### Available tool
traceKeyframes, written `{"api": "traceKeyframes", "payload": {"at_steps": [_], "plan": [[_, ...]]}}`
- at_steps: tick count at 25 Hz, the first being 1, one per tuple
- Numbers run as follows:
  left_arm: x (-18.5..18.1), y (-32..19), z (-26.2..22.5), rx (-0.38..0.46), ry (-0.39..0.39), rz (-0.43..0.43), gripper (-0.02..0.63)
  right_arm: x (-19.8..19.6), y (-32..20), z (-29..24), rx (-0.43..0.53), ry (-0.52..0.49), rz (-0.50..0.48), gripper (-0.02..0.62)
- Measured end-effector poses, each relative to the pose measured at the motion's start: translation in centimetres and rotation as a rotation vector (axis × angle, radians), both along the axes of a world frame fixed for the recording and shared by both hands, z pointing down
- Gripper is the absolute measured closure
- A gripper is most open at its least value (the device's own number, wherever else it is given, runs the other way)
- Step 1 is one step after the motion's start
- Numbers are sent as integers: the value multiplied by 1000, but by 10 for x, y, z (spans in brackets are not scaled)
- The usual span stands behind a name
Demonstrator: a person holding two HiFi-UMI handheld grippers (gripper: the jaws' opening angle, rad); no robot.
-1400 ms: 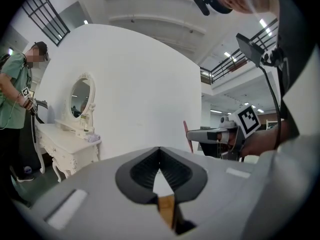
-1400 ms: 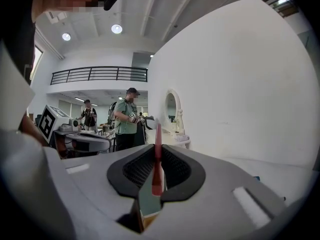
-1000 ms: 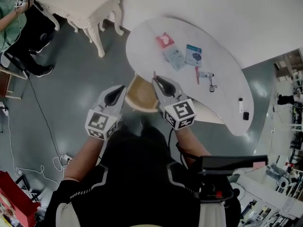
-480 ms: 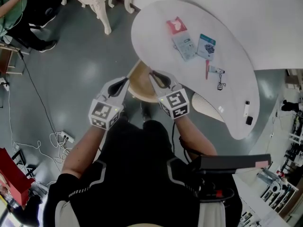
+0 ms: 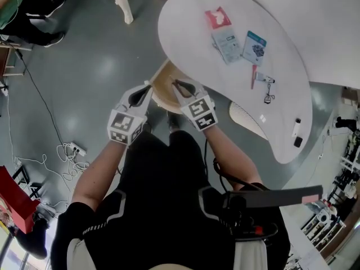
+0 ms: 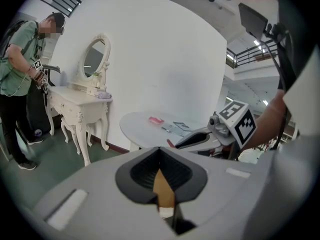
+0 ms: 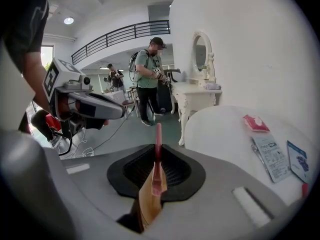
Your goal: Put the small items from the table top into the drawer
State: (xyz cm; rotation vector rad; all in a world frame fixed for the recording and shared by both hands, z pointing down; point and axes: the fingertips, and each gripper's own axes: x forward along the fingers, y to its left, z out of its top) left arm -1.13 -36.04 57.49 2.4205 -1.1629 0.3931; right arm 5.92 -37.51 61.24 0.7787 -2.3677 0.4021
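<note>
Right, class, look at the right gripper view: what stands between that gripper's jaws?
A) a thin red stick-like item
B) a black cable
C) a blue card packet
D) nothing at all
A: the right gripper has its jaws closed on a thin red stick that pokes up past the tips, over the wooden drawer.

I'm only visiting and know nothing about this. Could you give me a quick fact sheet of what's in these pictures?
Person: standing, a gripper in each hand
Left gripper: jaws together, nothing seen in them, at the drawer's edge
Right gripper: shut on a thin red stick, over the drawer
Drawer: wooden, open under the table
Table: white, curved
On the table: red packet, leaflet, blue card, red pen
</note>
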Motion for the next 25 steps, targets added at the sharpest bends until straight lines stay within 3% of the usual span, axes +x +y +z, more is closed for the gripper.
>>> {"api": "traceKeyframes", "payload": {"at_steps": [18,25], "plan": [[-4,8,71,-127,-81,9,606,-19,12,126,-194,165,-188,548],[-12,10,94,-169,-85,-29,606,-22,12,169,-239,253,-260,548]]}}
